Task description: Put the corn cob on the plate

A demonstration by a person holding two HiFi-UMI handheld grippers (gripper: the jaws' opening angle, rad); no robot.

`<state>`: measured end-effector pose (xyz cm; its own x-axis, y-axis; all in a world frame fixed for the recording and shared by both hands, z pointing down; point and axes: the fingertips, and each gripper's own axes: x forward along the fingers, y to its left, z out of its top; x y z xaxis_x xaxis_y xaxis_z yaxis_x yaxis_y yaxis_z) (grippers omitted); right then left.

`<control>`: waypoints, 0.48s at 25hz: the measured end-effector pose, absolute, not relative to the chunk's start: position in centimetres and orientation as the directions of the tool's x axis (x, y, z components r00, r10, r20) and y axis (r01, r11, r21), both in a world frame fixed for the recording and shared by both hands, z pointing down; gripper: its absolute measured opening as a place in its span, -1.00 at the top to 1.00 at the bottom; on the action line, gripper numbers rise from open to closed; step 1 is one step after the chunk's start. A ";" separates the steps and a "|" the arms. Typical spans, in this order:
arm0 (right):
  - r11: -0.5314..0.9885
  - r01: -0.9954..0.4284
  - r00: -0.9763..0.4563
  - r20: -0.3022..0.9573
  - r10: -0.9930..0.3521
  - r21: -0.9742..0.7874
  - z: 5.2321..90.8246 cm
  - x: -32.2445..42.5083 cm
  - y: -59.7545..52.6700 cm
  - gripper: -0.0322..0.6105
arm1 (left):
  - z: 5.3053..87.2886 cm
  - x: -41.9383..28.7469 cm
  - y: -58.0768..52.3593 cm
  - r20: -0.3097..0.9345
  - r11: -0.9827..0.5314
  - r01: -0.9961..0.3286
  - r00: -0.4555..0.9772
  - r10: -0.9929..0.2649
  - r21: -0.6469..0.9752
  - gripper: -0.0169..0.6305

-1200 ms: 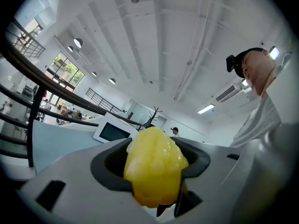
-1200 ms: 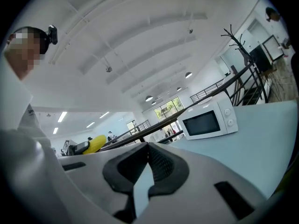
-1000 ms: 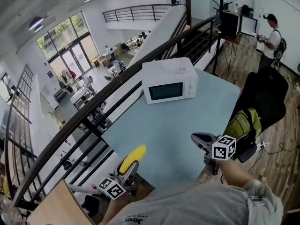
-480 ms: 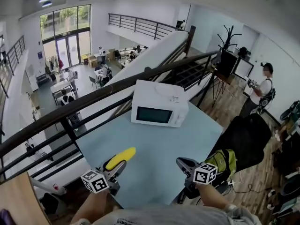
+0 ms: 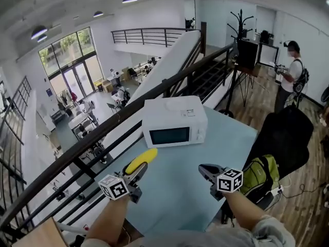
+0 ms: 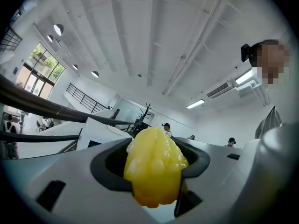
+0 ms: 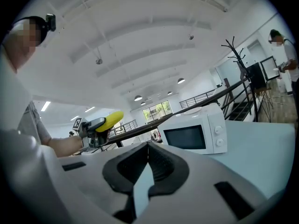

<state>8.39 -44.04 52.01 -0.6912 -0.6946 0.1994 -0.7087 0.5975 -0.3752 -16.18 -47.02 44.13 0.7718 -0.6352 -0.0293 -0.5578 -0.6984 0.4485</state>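
Note:
A yellow corn cob (image 5: 142, 160) is held level above the left part of the pale blue table (image 5: 177, 184), and my left gripper (image 5: 139, 170) is shut on it. In the left gripper view the cob's end (image 6: 154, 167) fills the space between the jaws. The right gripper view shows the cob (image 7: 110, 119) off to its left. My right gripper (image 5: 204, 170) hovers over the table's right part with nothing in it, and its pads (image 7: 148, 149) meet at the tips. No plate is in any view.
A white microwave (image 5: 175, 121) stands at the table's far side, door shut. A dark railing (image 5: 77, 151) runs along the table's left edge above a drop. A green backpack (image 5: 263, 173) leans on a black chair (image 5: 284, 135) to the right. A person (image 5: 293, 68) stands far right.
My left gripper has carried the corn cob from the table's near left edge further in over the table, toward the microwave. The right gripper also shifted, and the head view swung.

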 end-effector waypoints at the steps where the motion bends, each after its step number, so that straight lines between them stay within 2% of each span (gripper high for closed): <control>1: 0.593 -0.714 -0.684 0.190 -0.704 -0.374 51.7 8.7 -44.9 0.85 | 43.8 -16.0 -48.3 -0.034 -0.699 -0.555 0.772 -0.635 0.451 0.16; 12: 0.585 -0.768 -0.630 0.145 -0.763 -0.260 47.4 10.4 -57.0 0.84 | 42.1 -14.2 -61.3 0.027 -0.684 -0.595 0.762 -0.647 0.423 0.16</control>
